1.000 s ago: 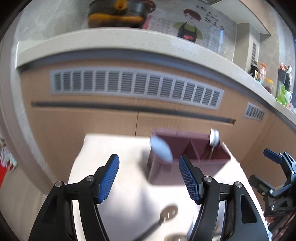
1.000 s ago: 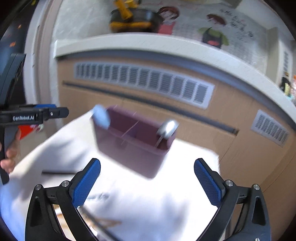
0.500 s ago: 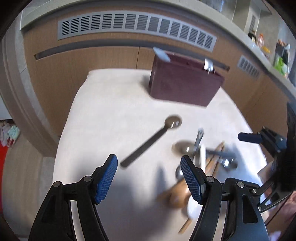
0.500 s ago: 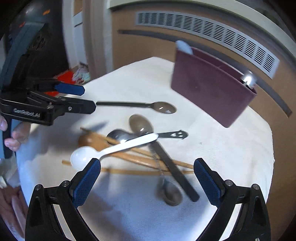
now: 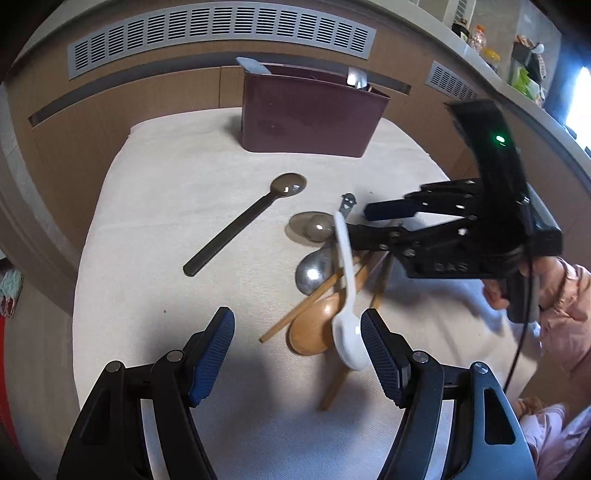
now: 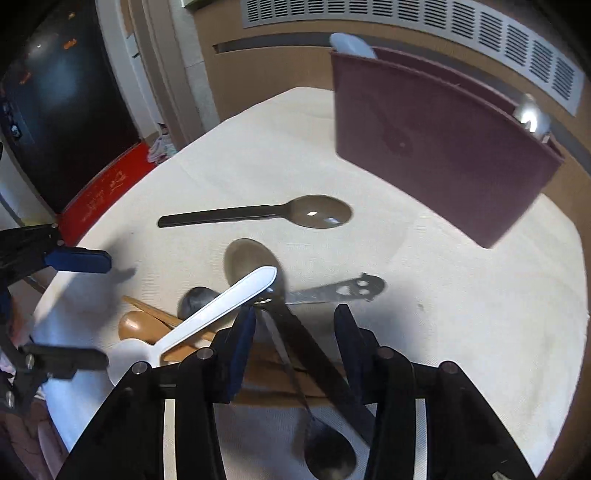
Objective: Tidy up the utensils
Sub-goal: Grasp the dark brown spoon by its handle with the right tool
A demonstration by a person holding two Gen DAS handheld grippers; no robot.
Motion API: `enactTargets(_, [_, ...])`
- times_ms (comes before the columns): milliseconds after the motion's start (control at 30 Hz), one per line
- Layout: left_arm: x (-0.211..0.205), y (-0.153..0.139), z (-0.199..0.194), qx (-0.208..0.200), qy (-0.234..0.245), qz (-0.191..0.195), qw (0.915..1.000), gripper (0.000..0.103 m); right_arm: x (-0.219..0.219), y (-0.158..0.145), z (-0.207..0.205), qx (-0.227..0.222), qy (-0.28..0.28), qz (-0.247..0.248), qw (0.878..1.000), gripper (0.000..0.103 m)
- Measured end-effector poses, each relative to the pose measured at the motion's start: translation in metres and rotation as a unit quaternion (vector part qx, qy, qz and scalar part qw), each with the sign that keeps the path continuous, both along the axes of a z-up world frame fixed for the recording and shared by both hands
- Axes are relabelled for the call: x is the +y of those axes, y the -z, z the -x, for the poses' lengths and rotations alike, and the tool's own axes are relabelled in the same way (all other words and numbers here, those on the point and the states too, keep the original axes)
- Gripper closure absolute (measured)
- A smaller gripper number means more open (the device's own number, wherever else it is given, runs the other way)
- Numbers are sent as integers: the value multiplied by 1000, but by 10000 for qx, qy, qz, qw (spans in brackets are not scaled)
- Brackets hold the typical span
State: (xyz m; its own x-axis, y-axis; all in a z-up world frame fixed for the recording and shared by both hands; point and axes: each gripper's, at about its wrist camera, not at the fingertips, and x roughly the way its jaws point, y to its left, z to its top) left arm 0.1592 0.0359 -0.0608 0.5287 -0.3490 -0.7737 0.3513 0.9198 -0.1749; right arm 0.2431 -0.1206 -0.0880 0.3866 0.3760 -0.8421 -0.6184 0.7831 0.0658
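Observation:
A maroon utensil holder stands at the table's far side, with a pale spoon and a metal spoon sticking out. A pile lies on the cloth: a white spoon, a wooden spoon, chopsticks, metal spoons. A dark spoon lies apart. My left gripper is open, with the white spoon's bowl just inside its right finger. My right gripper is low over the pile, its jaws closing. A dark flat handle and a thin metal handle lie between them, unpressed.
A white cloth covers the small table, whose edges drop off on the left and right. Wooden cabinets with vent grilles stand behind it. A hand in a pink sleeve holds the right gripper. A red mat lies on the floor.
Both grippers have tipped down from facing the cabinet to the table and sunk towards the pile. The right gripper's jaws have narrowed around the handles.

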Motion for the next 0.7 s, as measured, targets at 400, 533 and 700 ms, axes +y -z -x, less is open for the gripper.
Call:
enactTargets(400, [-8, -6, -27, -155, 236, -105, 9995, 28, -76, -14, 9, 67, 1107, -161, 9937, 93])
enactTargets(533, [-19, -21, -73, -339, 538, -471, 9969, 28, -96, -13, 21, 34, 1270, -153, 9918, 92])
enactTargets(700, [-48, -14, -128, 90, 1017, -956, 9902, 30, -107, -13, 31, 117, 1312, -335, 9907, 86])
